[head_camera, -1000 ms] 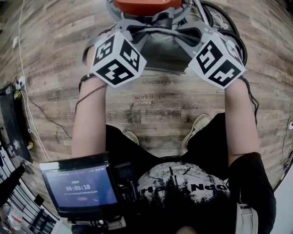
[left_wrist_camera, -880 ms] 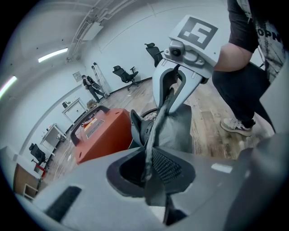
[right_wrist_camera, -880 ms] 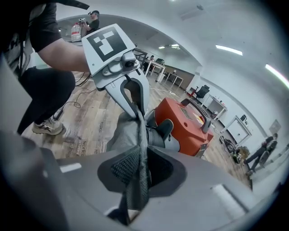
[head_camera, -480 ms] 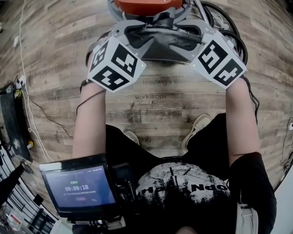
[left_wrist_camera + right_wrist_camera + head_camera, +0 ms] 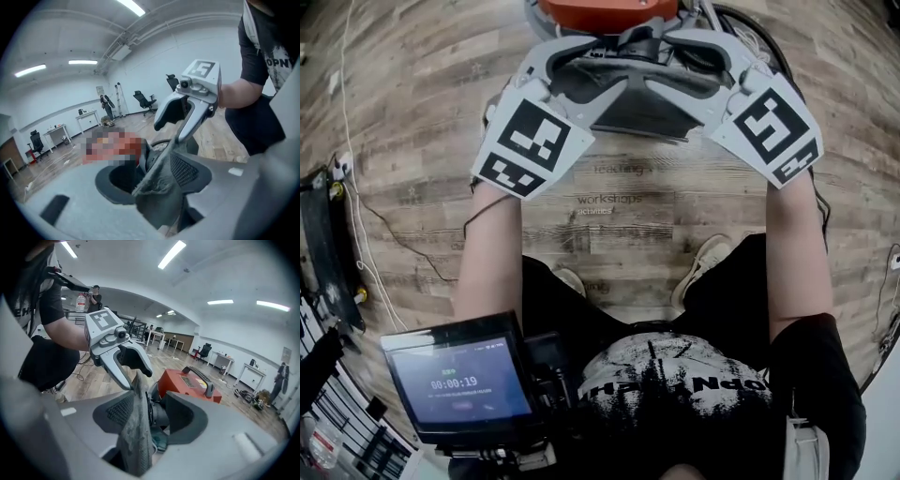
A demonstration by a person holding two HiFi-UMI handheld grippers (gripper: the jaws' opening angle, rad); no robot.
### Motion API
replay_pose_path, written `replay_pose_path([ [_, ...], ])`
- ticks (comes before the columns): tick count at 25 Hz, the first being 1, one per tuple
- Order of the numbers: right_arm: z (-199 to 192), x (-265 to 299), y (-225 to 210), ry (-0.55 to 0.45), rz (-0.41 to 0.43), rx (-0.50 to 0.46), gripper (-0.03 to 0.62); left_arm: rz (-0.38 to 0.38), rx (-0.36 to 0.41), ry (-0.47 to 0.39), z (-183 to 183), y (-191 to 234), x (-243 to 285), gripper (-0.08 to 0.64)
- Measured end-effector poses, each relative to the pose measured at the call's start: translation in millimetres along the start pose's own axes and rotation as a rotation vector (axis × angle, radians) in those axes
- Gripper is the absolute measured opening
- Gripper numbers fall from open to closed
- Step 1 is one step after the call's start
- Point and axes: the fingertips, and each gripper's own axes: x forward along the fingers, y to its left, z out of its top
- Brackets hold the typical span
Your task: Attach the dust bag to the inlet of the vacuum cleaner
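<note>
Head view count: two grippers are seen, left gripper (image 5: 598, 66) and right gripper (image 5: 689, 64), plus one grey dust bag (image 5: 642, 111) and one red vacuum cleaner (image 5: 605, 11).
Left jaws: spread wide, having just been opening. The bag's edge stands between them but isn't pinched.
Right jaws: same deal, wide apart after opening, with bag fabric between the pads but not squeezed.
Bag spot: strung between both grippers, right up against the cleaner's front. It's probably at the black inlet, though that's hard to make out.
Room: bare wooden floor (image 5: 412, 112) is left open on either side, and cables (image 5: 342, 84) are kept to the left edge.
Bag axis: long side runs left to right, seen edge-on from each gripper view.
</note>
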Motion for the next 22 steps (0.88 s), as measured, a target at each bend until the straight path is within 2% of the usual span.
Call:
replay_pose_path([
  [2,11.5,-4.3,-3.1,-0.045,-0.006,-0.033,0.171,0.03,-0.056,-0.109,17.5,0.7,-11.3,0.201],
  [6,36.9,-6.8,-1.9,-0.131,0.019,-0.084,0.074,0.105,-0.086,-0.328,48.1,4.0,-38.8,0.003],
  [7,41.8,-5.6,-0.6,-0.149,0.022,-0.083,0.053,0.114,-0.108,-0.358,50.2,5.5,-43.8,0.003],
  [9,47.3,-1.5,3.7,-0.17,0.033,-0.087,0.006,0.123,-0.149,-0.379,47.4,7.8,-50.5,0.003],
  [16,43.4,12.7,12.3,-0.155,0.07,-0.104,0.005,0.126,-0.206,-0.366,22.8,12.0,-51.3,0.003],
  [22,68.0,14.5,4.7,-0.257,0.073,-0.018,0.005,0.169,-0.277,-0.352,14.4,28.5,-66.9,0.003],
])
